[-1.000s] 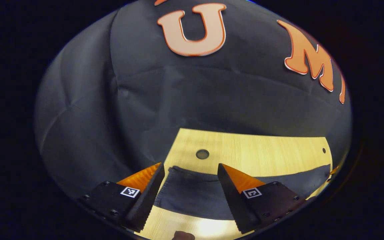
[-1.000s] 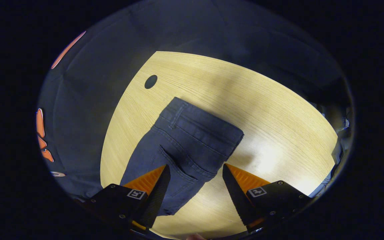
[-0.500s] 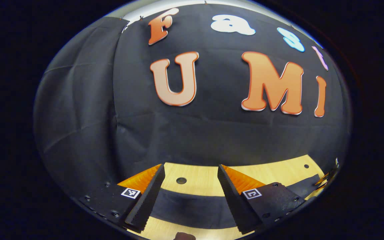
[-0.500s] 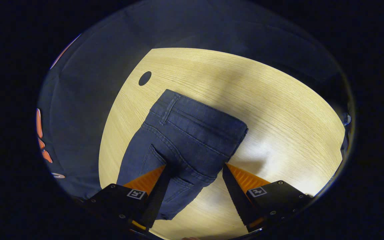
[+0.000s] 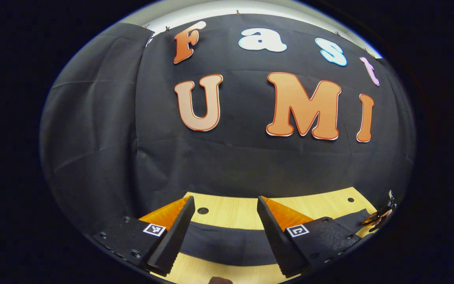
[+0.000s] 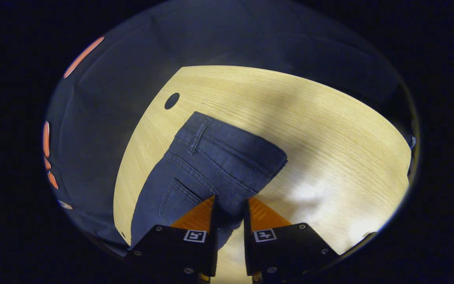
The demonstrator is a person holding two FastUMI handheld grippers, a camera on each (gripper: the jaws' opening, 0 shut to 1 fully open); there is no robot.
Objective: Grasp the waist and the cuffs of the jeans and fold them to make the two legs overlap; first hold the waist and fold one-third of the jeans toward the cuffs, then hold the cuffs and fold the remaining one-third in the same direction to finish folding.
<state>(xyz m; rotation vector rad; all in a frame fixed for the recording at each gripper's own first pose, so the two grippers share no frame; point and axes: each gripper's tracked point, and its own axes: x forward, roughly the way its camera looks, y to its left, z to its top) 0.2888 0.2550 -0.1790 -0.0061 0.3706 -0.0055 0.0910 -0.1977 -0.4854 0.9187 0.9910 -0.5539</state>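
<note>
1. In the right gripper view we have the right gripper [image 6: 229, 211] with its jaws drawn close together, pinching a fold of the jeans [image 6: 211, 165] near the lower edge of the seat.
2. The jeans lie flat on the wooden table [image 6: 329, 130], back side up: we can see the waistband [image 6: 237, 138] with a belt loop at the far end and a back pocket [image 6: 175, 197] just left of the fingers.
3. A dark round hole [image 6: 172, 101] in the tabletop sits just beyond the waistband's corner.
4. Over in the left gripper view, the left gripper [image 5: 225, 232] has its fingers spread wide, nothing between them.
5. It hangs above a dark strip of the jeans [image 5: 227, 242] stretched across the table [image 5: 231, 213], and we look mostly at the booth's black wall [image 5: 231, 165].
6. At the far right edge of that view we catch a small bit of the other tool [image 5: 378, 216]; too little to say more.
</note>
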